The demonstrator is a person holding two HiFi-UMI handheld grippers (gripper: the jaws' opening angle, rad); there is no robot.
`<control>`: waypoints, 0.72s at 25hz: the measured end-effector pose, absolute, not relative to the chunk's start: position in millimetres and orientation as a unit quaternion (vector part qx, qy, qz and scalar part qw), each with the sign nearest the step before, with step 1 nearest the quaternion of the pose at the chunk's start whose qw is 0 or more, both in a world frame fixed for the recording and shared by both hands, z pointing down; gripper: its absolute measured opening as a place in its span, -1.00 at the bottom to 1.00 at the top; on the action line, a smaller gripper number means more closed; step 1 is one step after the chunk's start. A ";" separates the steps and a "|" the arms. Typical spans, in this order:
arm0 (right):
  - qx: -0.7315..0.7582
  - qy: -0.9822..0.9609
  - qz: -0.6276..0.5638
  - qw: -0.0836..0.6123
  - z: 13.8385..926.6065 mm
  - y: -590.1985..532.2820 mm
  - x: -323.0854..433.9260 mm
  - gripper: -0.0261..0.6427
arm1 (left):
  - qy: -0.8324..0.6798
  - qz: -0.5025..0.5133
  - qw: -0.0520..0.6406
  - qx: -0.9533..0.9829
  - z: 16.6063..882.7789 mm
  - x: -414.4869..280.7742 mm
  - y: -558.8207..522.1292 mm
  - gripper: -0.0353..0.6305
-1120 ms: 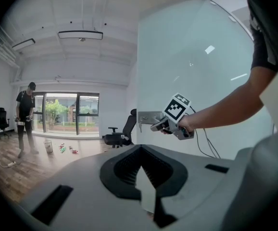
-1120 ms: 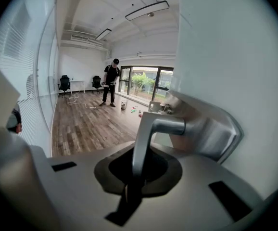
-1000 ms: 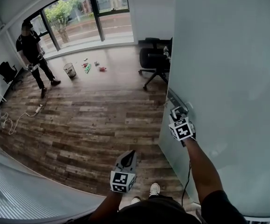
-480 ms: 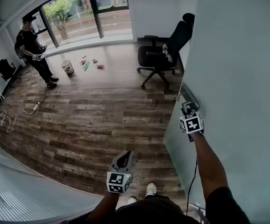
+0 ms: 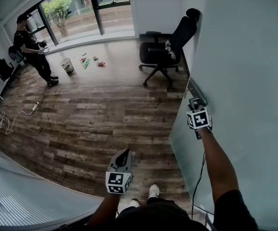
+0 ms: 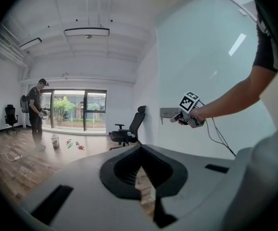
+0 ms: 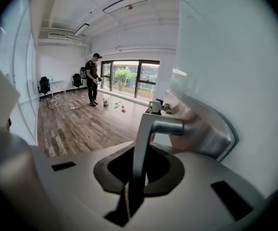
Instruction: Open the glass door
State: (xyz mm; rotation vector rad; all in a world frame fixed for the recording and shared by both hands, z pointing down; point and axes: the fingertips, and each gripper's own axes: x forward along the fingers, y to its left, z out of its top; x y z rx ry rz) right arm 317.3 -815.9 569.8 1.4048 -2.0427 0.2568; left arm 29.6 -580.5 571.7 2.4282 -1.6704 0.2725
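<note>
I've got my right gripper [image 5: 195,104] with its jaws clamped on the silver metal lever handle [image 7: 165,126] of the tall frosted glass door [image 5: 245,71]. The door fills the right side of the head view, its free edge standing out over the dark wood-plank floor [image 5: 91,124]. My left gripper [image 5: 121,158] hangs low over that floor, well apart from the door, jaws together on nothing.

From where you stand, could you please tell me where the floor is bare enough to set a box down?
The wood floor is bare in a wide stretch between the glass door, the office chair and the cable at the left. It is crowded by the window: a person, a bin and scattered small items.
</note>
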 end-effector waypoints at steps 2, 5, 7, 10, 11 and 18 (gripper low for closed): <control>0.534 -0.777 0.106 0.315 563.9 -815.1 317.8 -0.79 | -0.565 0.088 0.089 0.816 570.4 27.3 -573.7 -0.90; 0.541 -0.771 0.110 0.318 550.5 -810.7 320.3 -0.54 | -0.563 0.087 0.092 0.817 566.5 23.6 -556.9 -0.90; 0.565 -0.761 0.086 0.308 537.4 -803.6 326.4 -0.53 | -0.563 0.086 0.094 0.817 562.8 16.7 -543.2 -0.90; 0.612 -0.742 0.037 0.272 513.2 -780.7 338.9 -0.53 | -0.570 0.083 0.088 0.812 555.7 -3.0 -522.0 -0.90; 0.625 -0.735 0.024 0.261 505.7 -770.2 341.7 -0.53 | -0.573 0.083 0.086 0.811 553.6 -10.0 -515.0 -0.90; 0.650 -0.728 -0.029 0.218 483.0 -665.9 324.7 -0.47 | -0.574 0.075 0.086 0.811 552.3 -37.1 -447.6 -0.90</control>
